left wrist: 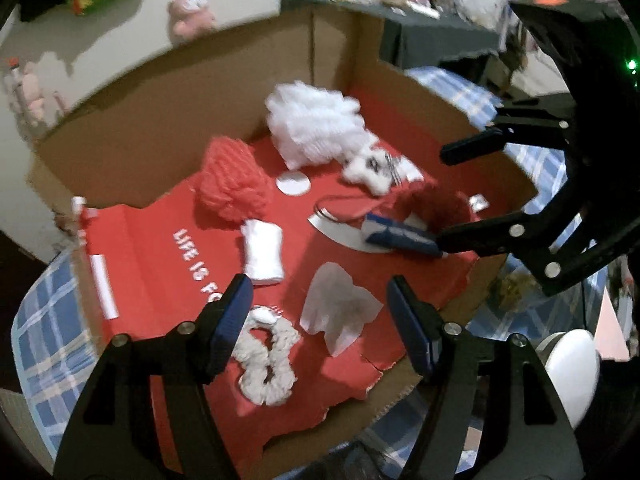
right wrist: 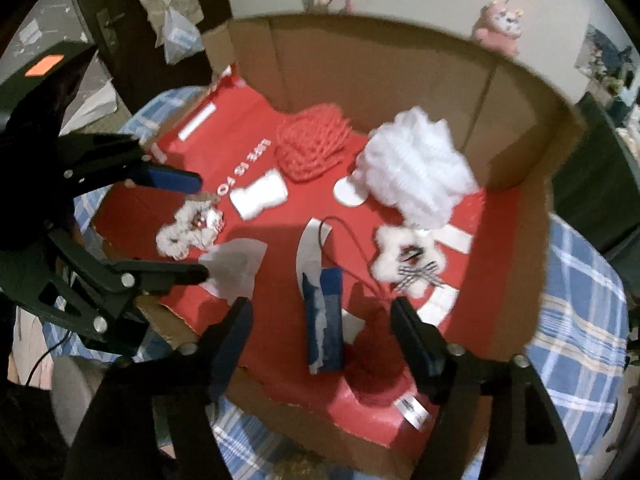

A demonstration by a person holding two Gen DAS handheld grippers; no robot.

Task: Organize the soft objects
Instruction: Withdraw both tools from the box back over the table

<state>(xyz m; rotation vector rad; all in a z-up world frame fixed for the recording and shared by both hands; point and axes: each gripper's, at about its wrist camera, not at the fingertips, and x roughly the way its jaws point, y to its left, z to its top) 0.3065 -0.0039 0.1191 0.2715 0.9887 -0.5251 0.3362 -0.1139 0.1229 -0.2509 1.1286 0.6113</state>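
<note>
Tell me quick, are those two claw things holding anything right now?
Left gripper: open, holding nothing, above the white scrunchie.
Right gripper: open, holding nothing, above the blue cloth.

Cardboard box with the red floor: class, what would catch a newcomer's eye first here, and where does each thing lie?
The fluffy white mesh puff lies by the back wall of the cardboard box, with a coral-red puff to its left. On the red floor nearer the cameras lie a blue cloth roll and a white scrunchie, while the left gripper and right gripper hang open above.
</note>
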